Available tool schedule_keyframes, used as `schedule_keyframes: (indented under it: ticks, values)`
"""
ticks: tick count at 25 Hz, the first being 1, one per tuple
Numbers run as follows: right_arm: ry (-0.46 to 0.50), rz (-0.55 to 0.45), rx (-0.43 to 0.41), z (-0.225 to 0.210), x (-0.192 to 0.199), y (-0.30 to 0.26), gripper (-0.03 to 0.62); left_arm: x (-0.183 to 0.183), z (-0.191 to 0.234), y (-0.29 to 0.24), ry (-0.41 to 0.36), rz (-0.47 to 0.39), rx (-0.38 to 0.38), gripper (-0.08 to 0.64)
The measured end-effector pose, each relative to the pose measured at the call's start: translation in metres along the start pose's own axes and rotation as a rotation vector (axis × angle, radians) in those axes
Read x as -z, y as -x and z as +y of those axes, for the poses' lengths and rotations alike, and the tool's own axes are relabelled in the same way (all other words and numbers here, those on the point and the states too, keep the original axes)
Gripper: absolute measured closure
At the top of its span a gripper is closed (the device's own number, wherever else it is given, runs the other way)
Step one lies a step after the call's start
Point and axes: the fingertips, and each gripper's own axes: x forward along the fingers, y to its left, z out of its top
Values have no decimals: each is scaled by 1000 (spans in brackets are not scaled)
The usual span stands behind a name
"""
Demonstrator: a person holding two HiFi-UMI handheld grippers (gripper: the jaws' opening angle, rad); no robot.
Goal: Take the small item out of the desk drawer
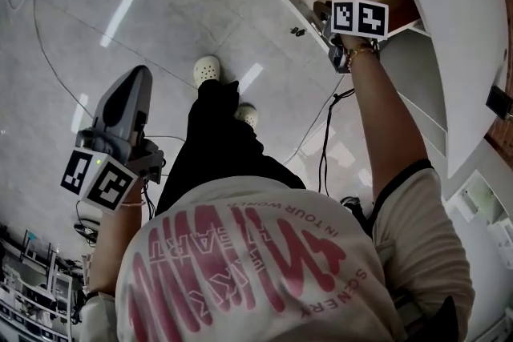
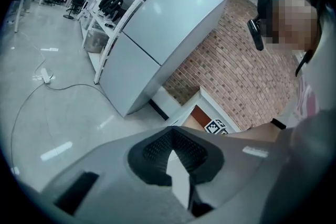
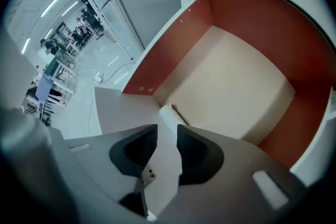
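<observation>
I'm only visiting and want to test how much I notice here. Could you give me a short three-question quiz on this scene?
1. True or false: the drawer is shut.
2. Which gripper is over the drawer?
3. The left gripper has its jaws: A) together, empty B) shut on a cable C) wide apart.

Key: 1 false, it is pulled open. 2 the right gripper. 3 A.
</observation>
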Motion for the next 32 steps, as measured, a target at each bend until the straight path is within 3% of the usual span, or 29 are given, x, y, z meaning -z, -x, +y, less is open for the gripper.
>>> schedule_keyframes:
  ticks: [9, 16, 23, 32]
  values:
    - [63, 92, 9, -12, 4, -36, 453, 13, 27, 8, 54, -5, -71, 560]
    - [61, 158, -3, -20, 11, -52, 436, 34, 38, 9, 87, 34, -90, 560]
    - [167, 173, 18, -20, 2, -63, 414, 40, 45, 3, 88, 47, -87, 560]
    - [187, 210, -19, -18, 2, -69, 416, 48, 51, 6, 105, 55, -85, 560]
